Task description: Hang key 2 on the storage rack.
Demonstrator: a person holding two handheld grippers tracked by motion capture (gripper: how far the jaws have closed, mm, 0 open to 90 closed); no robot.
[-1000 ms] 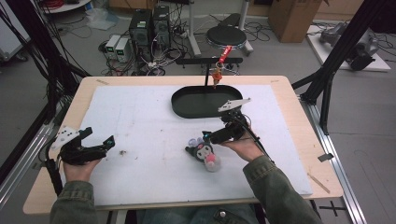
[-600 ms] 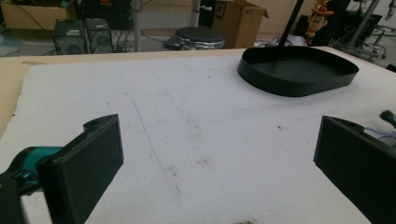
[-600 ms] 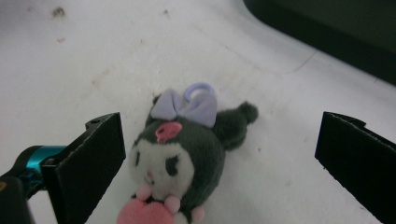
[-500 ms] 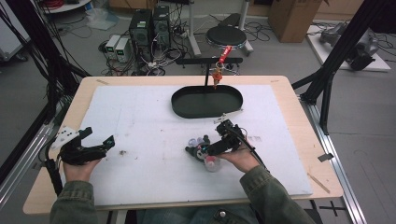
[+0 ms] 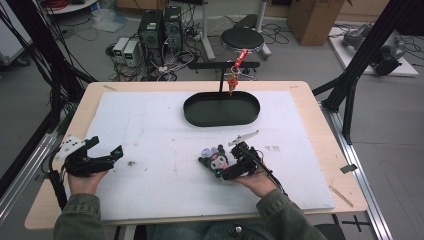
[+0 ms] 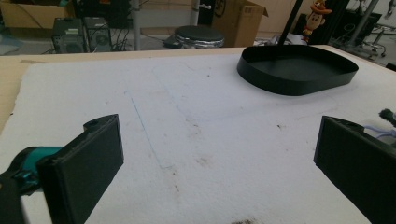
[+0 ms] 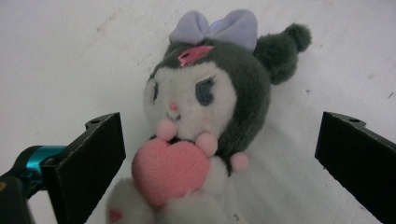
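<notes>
Down on the white mat [image 5: 160, 125], near the front of the bench [image 5: 320, 150], the plush [image 7: 205, 116] lies face up between the right gripper's [image 5: 227, 167] wide-apart jaws, neither jaw touching it. No grasp yet, so the job looks barely started. Left gripper [image 5: 102, 159] rests well apart at the mat's left edge, jaws spread and empty. Black tray [image 5: 221, 108] at the back holds nothing; it's my guess for the destination, so closing, lifting and placing all remain.

Plush toy [image 7: 205, 126] feet cut off below.
</notes>
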